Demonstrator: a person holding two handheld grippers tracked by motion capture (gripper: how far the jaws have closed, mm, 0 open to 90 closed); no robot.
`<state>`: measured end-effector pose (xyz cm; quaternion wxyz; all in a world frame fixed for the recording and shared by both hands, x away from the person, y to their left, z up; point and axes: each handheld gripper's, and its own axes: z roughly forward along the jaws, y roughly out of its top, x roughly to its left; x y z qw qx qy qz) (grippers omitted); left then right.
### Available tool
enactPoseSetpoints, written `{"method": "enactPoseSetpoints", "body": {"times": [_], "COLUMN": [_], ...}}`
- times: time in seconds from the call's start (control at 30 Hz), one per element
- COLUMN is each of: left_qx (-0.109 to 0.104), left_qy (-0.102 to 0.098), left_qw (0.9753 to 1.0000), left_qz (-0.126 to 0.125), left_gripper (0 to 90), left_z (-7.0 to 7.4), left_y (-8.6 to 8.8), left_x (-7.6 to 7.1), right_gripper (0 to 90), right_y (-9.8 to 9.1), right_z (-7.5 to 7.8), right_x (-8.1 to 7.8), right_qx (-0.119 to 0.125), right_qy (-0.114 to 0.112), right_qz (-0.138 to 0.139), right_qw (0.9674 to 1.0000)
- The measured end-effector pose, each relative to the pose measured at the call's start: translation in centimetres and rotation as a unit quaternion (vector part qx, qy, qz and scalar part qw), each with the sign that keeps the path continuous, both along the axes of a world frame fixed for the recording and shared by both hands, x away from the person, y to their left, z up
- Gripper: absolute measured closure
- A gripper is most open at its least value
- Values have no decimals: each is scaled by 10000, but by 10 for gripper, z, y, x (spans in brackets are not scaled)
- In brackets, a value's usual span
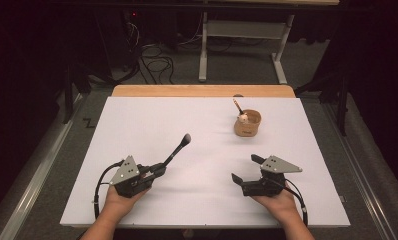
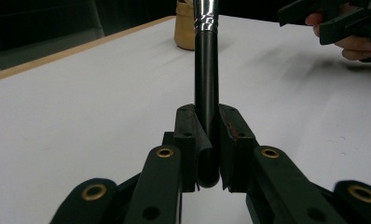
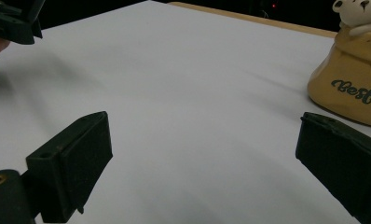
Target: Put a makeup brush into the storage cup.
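Note:
My left gripper (image 1: pixel 159 170) is shut on the handle of a black makeup brush (image 1: pixel 176 151), whose head points up and to the right over the table. In the left gripper view the brush handle (image 2: pixel 207 84) stands clamped between the two jaws of the left gripper (image 2: pixel 207 140). My right gripper (image 1: pixel 246 168) is open at the lower right with nothing between its jaws. A tan ceramic holder (image 1: pixel 247 124) with a small white bear figure stands farther back, with another brush (image 1: pixel 237 106) in it. From the right gripper (image 3: pixel 204 163) the holder (image 3: pixel 356 88) appears ahead on the right.
A white board (image 1: pixel 152 120) covers the wooden table (image 1: pixel 202 90). The right gripper (image 2: pixel 333 18) appears at the top right of the left gripper view. The left gripper (image 3: pixel 11 18) appears at the top left of the right gripper view. Beyond the table are a metal frame and cables on the floor.

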<state>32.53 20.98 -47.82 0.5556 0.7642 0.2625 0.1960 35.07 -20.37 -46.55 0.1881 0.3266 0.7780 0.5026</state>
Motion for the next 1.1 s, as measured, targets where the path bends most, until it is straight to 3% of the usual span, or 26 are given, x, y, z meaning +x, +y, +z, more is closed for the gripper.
{"method": "enactPoseSetpoints", "body": {"times": [0.23, 0.47, 0.73, 0.93, 1.1], "left_qx": [-485, -773, -905, -709, -770], "left_qy": [-104, -103, -220, -300, -347], "left_qw": [9988, 9969, 9956, 9970, 9964], "left_qz": [25, 117, 138, 48, -24], "left_gripper": [789, 789, 789, 790, 789], "left_z": [1, 0, 4, 10, 16], "left_y": [2, 5, -2, -9, -19], "left_x": [-3, -3, -1, 4, 6], "right_gripper": [43, 63, 105, 130, 152], "right_y": [-3, -3, 8, 22, 34], "right_z": [1, 2, 19, 27, 36], "right_x": [-3, -4, -1, 3, 7], "right_qx": [107, 417, 634, 574, 606], "right_qy": [-83, -127, -298, -323, -433], "right_qz": [12, -44, 44, 221, 342], "right_qw": [9999, 9990, 9975, 9976, 9966]}}
